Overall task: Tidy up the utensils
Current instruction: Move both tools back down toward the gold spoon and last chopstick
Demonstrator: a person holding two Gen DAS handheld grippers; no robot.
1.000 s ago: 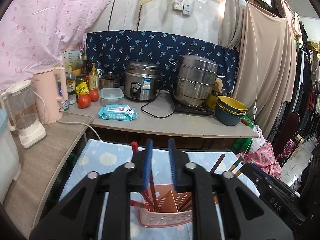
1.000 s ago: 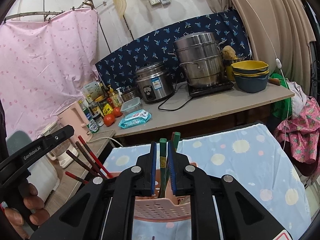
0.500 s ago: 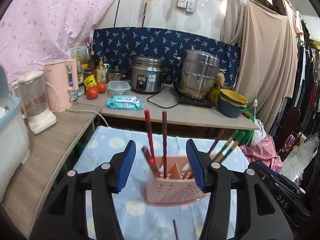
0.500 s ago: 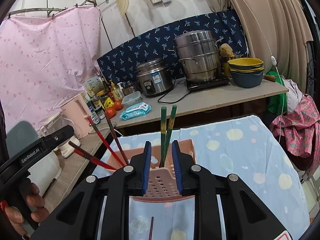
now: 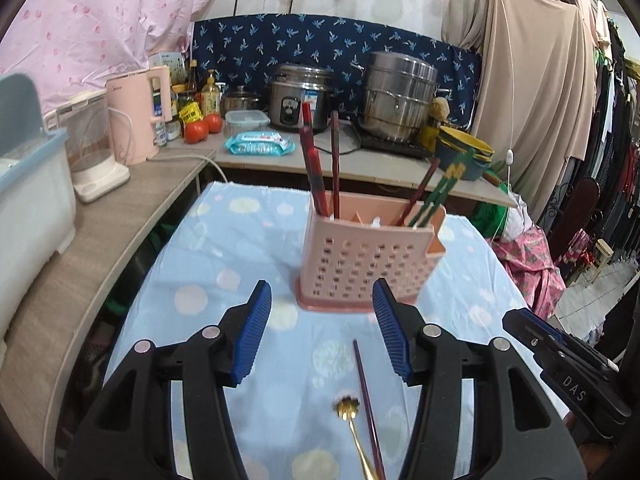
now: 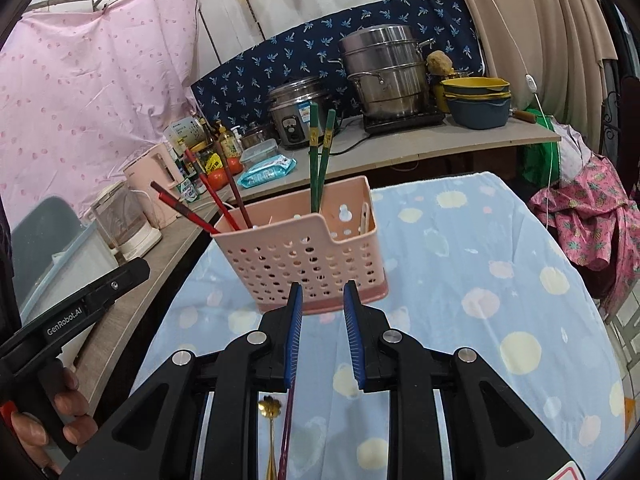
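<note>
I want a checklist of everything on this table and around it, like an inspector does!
Surface: light blue spotted tablecloth, smooth.
Job's things: pink perforated plastic utensil holder upright, holding red chopsticks and green chopsticks; gold flower-ended spoon and dark purple chopstick lying loose on the cloth.
Clutter: nothing seen on the cloth.
Grippers: left gripper and right gripper both open, empty.
Cables: white cord on the side counter.
Surroundings: steel stacked steamer pot, pink kettle.

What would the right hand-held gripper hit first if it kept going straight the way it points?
Most likely the front wall of the pink holder, which stands dead ahead of the open right hand-held gripper. Depth is hard to judge.
</note>
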